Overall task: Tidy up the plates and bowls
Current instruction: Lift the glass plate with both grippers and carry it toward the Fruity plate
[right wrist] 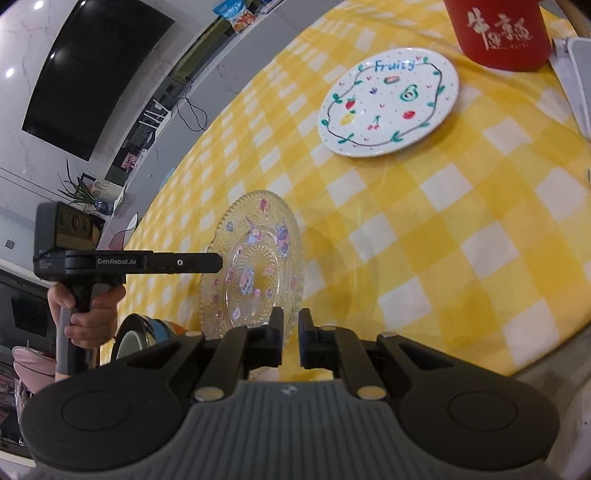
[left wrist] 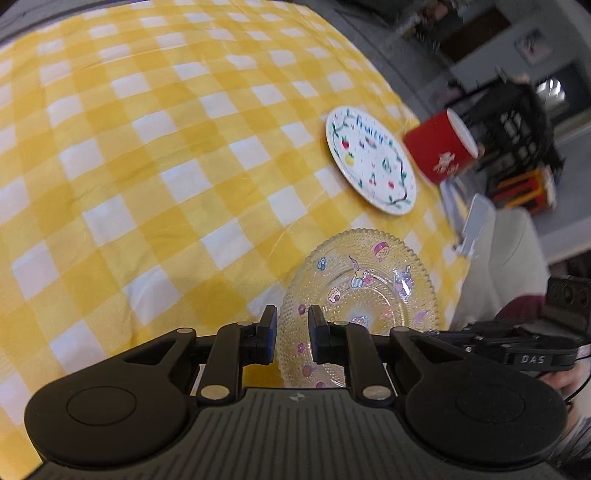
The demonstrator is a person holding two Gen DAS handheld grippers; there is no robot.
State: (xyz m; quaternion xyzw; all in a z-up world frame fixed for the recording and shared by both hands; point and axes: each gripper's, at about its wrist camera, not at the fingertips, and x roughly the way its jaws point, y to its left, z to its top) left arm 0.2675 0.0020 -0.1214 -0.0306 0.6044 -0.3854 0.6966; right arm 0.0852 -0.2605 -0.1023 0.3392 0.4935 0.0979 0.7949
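A clear glass plate (left wrist: 369, 291) with cartoon stickers hangs tilted above the yellow checked tablecloth (left wrist: 147, 166), casting a shadow. My left gripper (left wrist: 291, 332) is shut on its rim, which passes between the two fingers. In the right wrist view the same glass plate (right wrist: 258, 258) stands on edge, with my right gripper (right wrist: 291, 325) shut on its near rim and the left gripper (right wrist: 219, 262) clamping the opposite side. A white plate (right wrist: 388, 103) marked "Fruity" lies flat farther back; it is the white plate (left wrist: 369, 166) in the left wrist view. A bowl (right wrist: 136, 336) with blue and orange sides shows at the lower left.
A red tub (right wrist: 498, 33) with white lettering stands behind the white plate, near a white stand (right wrist: 576, 74). A person's hand (right wrist: 88, 314) holds the left gripper's handle. The table edge (right wrist: 535, 369) curves at lower right. A dark screen (right wrist: 92, 74) hangs on the wall.
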